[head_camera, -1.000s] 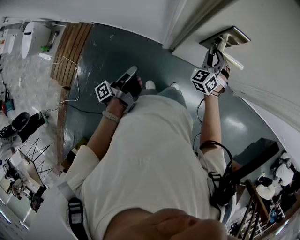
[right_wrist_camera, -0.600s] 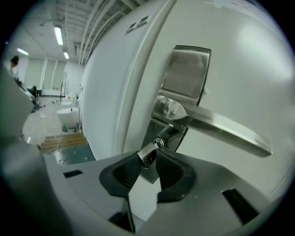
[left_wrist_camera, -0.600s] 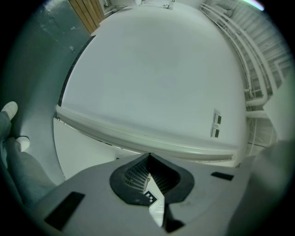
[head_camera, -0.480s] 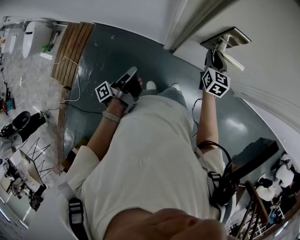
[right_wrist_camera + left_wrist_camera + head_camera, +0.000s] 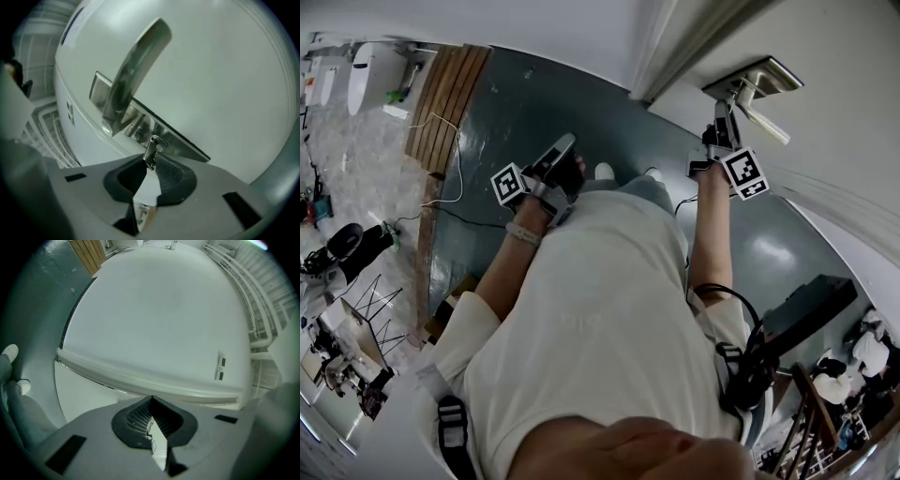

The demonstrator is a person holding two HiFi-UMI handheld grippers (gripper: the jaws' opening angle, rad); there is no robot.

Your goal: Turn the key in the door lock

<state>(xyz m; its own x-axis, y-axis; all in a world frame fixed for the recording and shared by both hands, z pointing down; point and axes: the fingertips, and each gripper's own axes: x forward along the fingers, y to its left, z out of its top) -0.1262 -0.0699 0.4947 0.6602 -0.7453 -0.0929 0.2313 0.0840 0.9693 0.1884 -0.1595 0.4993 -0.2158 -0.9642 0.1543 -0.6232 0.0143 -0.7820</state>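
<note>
Head view: right claw (image 5: 722, 117) has been rolled over on the key (image 5: 150, 151), its cube (image 5: 744, 173) swung to the outer side
Its jaws have just been closing, and the key is pinched by its bow between the pad tips, so the turn is judged under way or largely made. The key sits in the lock plate (image 5: 180, 140) below the handle (image 5: 133, 70), shaft pointed into the door (image 5: 225, 70), long axis along the claw's own line. The left claw (image 5: 151, 398) is pressed together, empty, away from the lock

Right tongs (image 5: 149, 164), just closing, key (image 5: 151, 149) between.
</note>
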